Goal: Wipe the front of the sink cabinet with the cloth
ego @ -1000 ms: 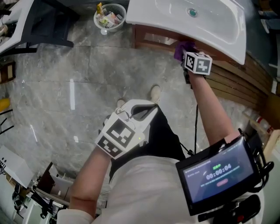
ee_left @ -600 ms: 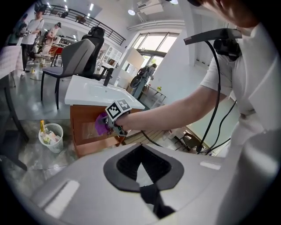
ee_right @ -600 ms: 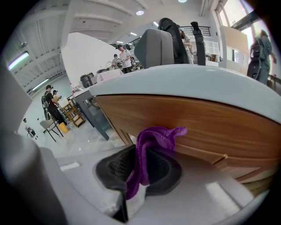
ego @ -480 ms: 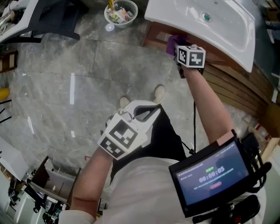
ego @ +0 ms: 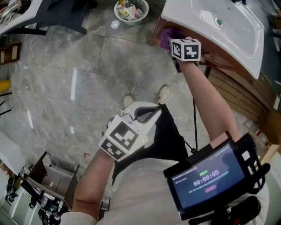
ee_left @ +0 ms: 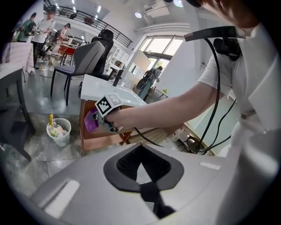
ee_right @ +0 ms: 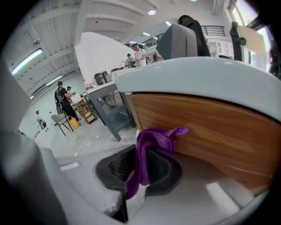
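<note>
My right gripper (ego: 172, 42) is shut on a purple cloth (ego: 166, 37) and presses it against the wooden front of the sink cabinet (ego: 210, 57), near its left end under the white basin (ego: 228, 30). In the right gripper view the cloth (ee_right: 148, 147) hangs pinched between the dark pads (ee_right: 118, 167), its top folded against the cabinet front (ee_right: 215, 127). The left gripper (ego: 147, 112) is held low by the person's waist, shut and empty, far from the cabinet. From the left gripper view the cloth (ee_left: 91, 121) and cabinet (ee_left: 103, 139) show at a distance.
A white mesh wastebasket (ego: 131, 9) stands on the grey marble floor left of the cabinet. The person's shoes (ego: 164, 93) are in front of the cabinet. Wooden slats (ego: 237, 90) run along the right. A dark chair base (ego: 57, 17) lies at top left.
The right gripper has slid the cloth leftward along the cabinet front toward its left corner. The left gripper has stayed where it was.
</note>
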Demonstrator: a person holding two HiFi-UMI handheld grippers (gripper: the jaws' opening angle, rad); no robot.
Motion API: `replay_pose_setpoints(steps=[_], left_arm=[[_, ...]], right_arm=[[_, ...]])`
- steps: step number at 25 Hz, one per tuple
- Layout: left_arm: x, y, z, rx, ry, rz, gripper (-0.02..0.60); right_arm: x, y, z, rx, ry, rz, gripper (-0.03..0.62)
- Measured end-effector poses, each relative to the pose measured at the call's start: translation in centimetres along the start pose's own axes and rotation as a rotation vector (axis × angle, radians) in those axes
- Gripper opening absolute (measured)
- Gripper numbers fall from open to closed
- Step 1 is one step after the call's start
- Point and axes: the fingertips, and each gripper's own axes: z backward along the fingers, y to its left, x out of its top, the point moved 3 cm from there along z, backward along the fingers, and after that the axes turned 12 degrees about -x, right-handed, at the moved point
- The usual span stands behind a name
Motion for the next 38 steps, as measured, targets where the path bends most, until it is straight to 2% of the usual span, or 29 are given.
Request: replay_pose_setpoints(steps=[3,9,12,16,22,28,34,38], left_arm=[[-0.6,0.0,0.4,0.006,-0.001,0.008,0.008],[-0.9,-0.3,1.0,-0.021,0.003,0.006,0.008],[-0.5,-0.7,0.6,-0.046,0.014,-0.008,0.008],[0.4,-1.6,-1.3,-0.092,0.028,-0.030,0.008],[2.0,-3.0,-6.0,-0.182,0.095,-0.095,0.008],[4.1,-4.7,-13.3,-0.243,0.161,-0.144,0.008],[5.6,-6.1,-20.0,-0.305,0.215,-0.163,0.008],[6.5,-6.6,-23.2,-0.332,0.232,-0.166,0.008]], right_arm=[[0.7,1.5,-0.2,0.021,-0.015,0.023,0.055],[0.2,2.7,1.3,0.039,-0.026,-0.014,0.055],[-0.9,2.0,3.2,0.047,-0.030,-0.063,0.055],[-3.7,-1.3,7.1,0.029,-0.039,-0.143,0.055],[-10.1,-9.8,13.6,-0.083,-0.034,-0.264,0.055],[-16.5,-22.2,18.9,-0.238,-0.006,-0.340,0.055],[-21.2,-34.1,21.9,-0.398,0.036,-0.365,0.055],[-23.0,-40.4,22.0,-0.471,0.077,-0.356,0.055]])
